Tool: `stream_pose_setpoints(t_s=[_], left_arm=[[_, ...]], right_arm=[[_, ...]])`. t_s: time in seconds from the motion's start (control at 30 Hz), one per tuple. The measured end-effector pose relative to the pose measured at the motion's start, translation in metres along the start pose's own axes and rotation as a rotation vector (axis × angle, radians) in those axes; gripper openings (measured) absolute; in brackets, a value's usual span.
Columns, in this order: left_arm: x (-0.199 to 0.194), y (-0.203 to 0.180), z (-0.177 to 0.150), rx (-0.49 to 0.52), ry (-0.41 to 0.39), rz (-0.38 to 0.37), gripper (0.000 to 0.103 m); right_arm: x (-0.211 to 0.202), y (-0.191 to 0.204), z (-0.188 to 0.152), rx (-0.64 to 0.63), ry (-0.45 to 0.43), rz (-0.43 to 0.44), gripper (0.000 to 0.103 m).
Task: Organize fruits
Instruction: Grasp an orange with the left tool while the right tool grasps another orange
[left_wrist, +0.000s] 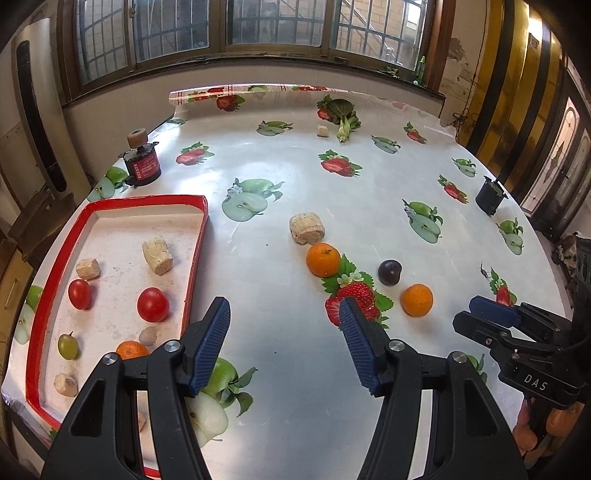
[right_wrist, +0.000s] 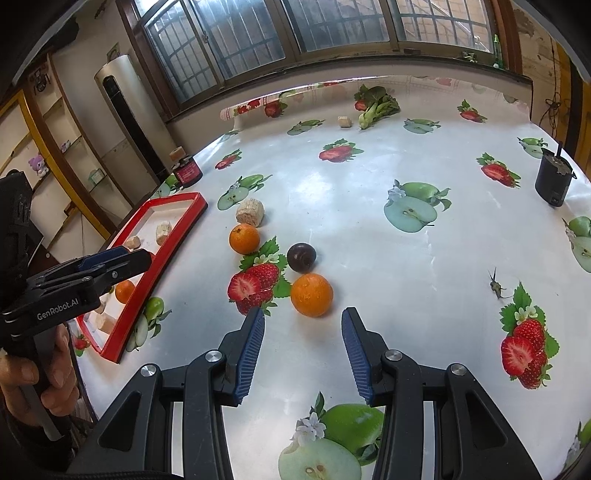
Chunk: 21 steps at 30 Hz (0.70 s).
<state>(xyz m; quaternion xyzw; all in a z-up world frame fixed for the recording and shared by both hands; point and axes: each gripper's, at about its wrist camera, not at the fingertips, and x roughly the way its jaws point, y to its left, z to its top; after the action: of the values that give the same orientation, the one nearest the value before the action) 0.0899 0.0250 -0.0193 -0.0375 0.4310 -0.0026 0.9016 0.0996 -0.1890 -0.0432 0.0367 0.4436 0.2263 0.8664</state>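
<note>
Sorting proceeds on a round table covered with a glossy white oilcloth printed with apples and strawberries (right_wrist: 332, 206); the sheet looks slick, so round fruit may roll when nudged.

A red-rimmed, shallow white tray (left_wrist: 195, 258) lies at the table's left edge. It already holds two red tomatoes (left_wrist: 153, 304), a green grape (left_wrist: 68, 345), a small orange fruit (left_wrist: 130, 348) and several pale cork-like blocks (left_wrist: 158, 254).

A larger pale cork-like cylinder (right_wrist: 250, 212) lies on the cloth just beyond the tray's far right corner.

Three fruits remain loose near the table's middle:
- Far orange mandarin (right_wrist: 244, 238), next to the cylinder.
- Near orange mandarin (right_wrist: 311, 294), just ahead of the right gripper.
- Dark purple plum (right_wrist: 301, 257), between the two mandarins and close to the near one.

Handling, as a judgement: each mandarin is light, with a dimpled, slightly yielding peel; take hold across the widest girth with moderate pressure. The plum is smaller, smooth and likely slippery and bruisable; centre it between the pads and close gently.

The left gripper (left_wrist: 284, 314) hangs over bare cloth beside the tray's right rim, jaws wide and empty. The right gripper (right_wrist: 303, 325) hangs short of the near mandarin, jaws moderately apart and empty, apparently just wide enough to pass over it.
</note>
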Motion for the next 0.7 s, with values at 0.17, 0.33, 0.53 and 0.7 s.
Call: stream_pose_setpoints(t_s=[0.17,0.33,0.53,0.7], left_arm=[[0.017,0.000,0.006,-0.017,0.018,-0.016,0.060],[0.041,-0.005,0.016,-0.023,0.051,-0.048,0.060],[0.078,-0.016,0.029,-0.001,0.102,-0.049,0.060],[0.106,-0.021,0.029,-0.004,0.153,-0.074,0.060]], right_arm=[[0.007,0.000,0.001,-0.004,0.011,0.003,0.046],[0.024,0.003,0.003,-0.025,0.039,-0.009,0.046],[0.051,0.005,0.008,-0.060,0.084,-0.040,0.049],[0.064,0.002,0.010,-0.061,0.099,-0.040,0.049]])
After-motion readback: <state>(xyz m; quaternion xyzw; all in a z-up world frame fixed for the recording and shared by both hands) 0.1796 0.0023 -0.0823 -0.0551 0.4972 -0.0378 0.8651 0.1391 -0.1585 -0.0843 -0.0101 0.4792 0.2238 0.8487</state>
